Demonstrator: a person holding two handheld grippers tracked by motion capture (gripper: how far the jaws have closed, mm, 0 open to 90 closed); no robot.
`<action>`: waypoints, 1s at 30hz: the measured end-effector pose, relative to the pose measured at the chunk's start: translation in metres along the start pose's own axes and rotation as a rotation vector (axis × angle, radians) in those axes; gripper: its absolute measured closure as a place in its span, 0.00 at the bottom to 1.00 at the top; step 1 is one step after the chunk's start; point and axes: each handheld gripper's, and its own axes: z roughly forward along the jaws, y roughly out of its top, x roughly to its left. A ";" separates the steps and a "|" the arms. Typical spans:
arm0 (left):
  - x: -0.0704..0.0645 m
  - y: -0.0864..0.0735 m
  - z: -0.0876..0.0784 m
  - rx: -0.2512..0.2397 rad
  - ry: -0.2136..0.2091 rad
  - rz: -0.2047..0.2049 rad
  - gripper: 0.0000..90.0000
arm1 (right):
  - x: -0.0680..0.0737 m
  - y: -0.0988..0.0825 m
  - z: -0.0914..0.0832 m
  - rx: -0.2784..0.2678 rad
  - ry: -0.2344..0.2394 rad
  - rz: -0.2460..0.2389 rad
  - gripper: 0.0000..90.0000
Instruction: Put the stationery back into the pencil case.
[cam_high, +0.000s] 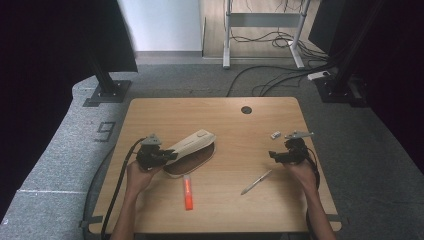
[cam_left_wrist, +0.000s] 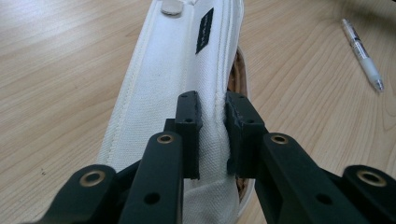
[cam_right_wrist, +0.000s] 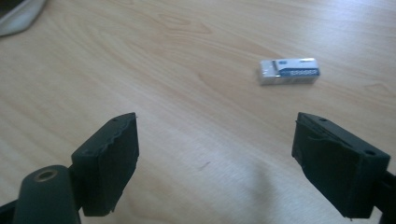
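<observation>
A white fabric pencil case (cam_high: 192, 145) with a brown inside lies left of the table's middle. My left gripper (cam_high: 170, 155) is shut on the near end of its upper flap. In the left gripper view the two black jaws pinch a fold of the white cloth (cam_left_wrist: 187, 60), and the left gripper (cam_left_wrist: 214, 135) holds the flap raised off the brown lining. My right gripper (cam_high: 273, 155) hovers open at the table's right side with nothing between its jaws. The right gripper view has the right gripper (cam_right_wrist: 215, 144) wide apart over bare wood, with a small white eraser (cam_right_wrist: 289, 71) lying beyond it.
The eraser (cam_high: 275, 135) sits just behind the right gripper. A white pen (cam_high: 256, 182) lies near the front right, also the pen (cam_left_wrist: 362, 53) beside the case. An orange marker (cam_high: 188, 192) lies at the front middle. A cable hole (cam_high: 246, 110) is at the table's back.
</observation>
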 end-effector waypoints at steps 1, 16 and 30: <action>0.000 0.000 0.000 0.000 0.000 -0.001 0.85 | -0.002 0.001 0.002 0.001 -0.005 -0.001 0.17; 0.001 0.000 -0.002 -0.006 -0.013 -0.010 0.85 | -0.029 0.014 0.029 0.012 -0.035 0.021 0.30; 0.002 0.000 -0.002 -0.011 -0.018 -0.015 0.85 | -0.047 0.028 0.046 0.026 -0.065 0.013 0.39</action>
